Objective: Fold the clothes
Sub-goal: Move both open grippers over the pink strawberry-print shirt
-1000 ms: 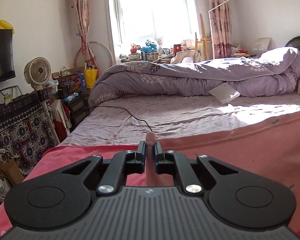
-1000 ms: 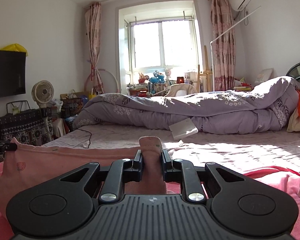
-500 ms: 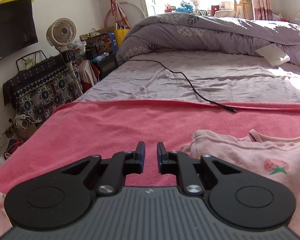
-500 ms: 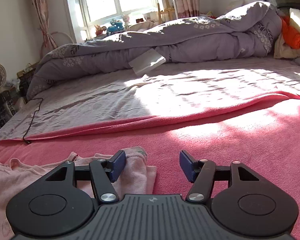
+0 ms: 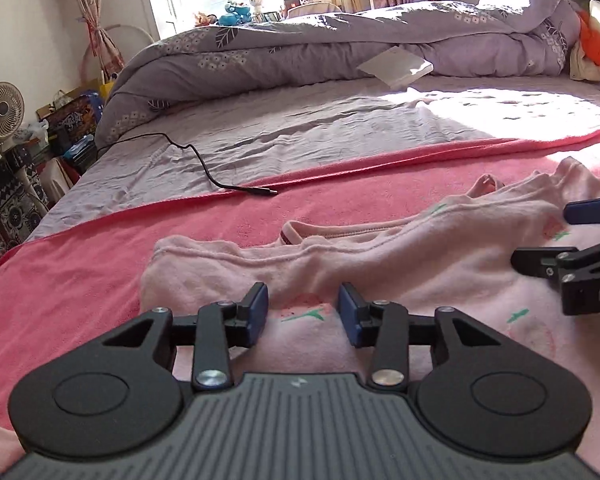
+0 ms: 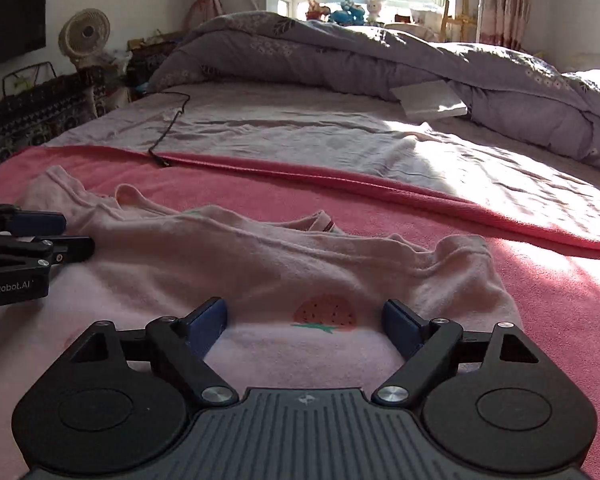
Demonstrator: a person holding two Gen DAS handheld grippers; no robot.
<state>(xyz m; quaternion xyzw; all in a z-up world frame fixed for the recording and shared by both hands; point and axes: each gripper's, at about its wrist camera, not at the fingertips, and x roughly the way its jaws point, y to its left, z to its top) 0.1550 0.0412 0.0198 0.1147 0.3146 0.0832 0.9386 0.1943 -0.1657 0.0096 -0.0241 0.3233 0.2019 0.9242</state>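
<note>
A pale pink shirt [image 5: 400, 256] with strawberry prints lies spread but rumpled on a red-pink blanket [image 5: 80, 276]. My left gripper [image 5: 303, 312] hovers open over the shirt's left part, a strawberry print between its blue pads, nothing held. My right gripper [image 6: 305, 326] stands wide open over the shirt [image 6: 236, 264] near its right shoulder, with another strawberry print between its fingers. Each gripper shows in the other's view: the right one [image 5: 572, 236] at the right edge, the left one [image 6: 52, 236] at the left edge, both open.
A black cable [image 5: 204, 168] ends at the blanket's far edge on the purple sheet [image 5: 320, 128]. A rolled purple duvet [image 5: 340, 44] and a white box [image 5: 396, 66] lie further back. A fan [image 5: 2, 110] and clutter stand left of the bed.
A second ago both grippers were shut on the pink shirt, held up. They let it go onto the blanket, opened, and now hover low over the shirt.
</note>
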